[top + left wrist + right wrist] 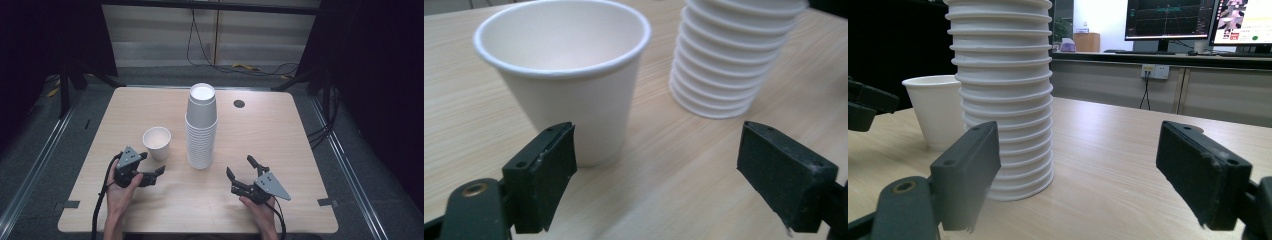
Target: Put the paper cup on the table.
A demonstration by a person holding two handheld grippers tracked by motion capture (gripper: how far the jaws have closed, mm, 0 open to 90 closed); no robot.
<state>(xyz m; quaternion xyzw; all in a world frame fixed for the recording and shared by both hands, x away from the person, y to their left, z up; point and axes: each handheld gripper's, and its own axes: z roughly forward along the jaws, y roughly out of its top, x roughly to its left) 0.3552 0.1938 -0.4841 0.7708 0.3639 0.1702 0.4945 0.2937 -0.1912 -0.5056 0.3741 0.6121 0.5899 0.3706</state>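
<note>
Left tool (656,172) gapes, empty, near the single cup (566,75); right tool (1078,175) open (stack (1003,95) ahead).

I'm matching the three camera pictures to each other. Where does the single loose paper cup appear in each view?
High view: the single cup stands left of centre, just left of the cup stack.
Left gripper view: the single cup is large at upper left, with the cup stack at upper right.
Right gripper view: the single cup is at the left, mid-height, against the left side of the cup stack.
Shared landmark: the cup stack.
</note>
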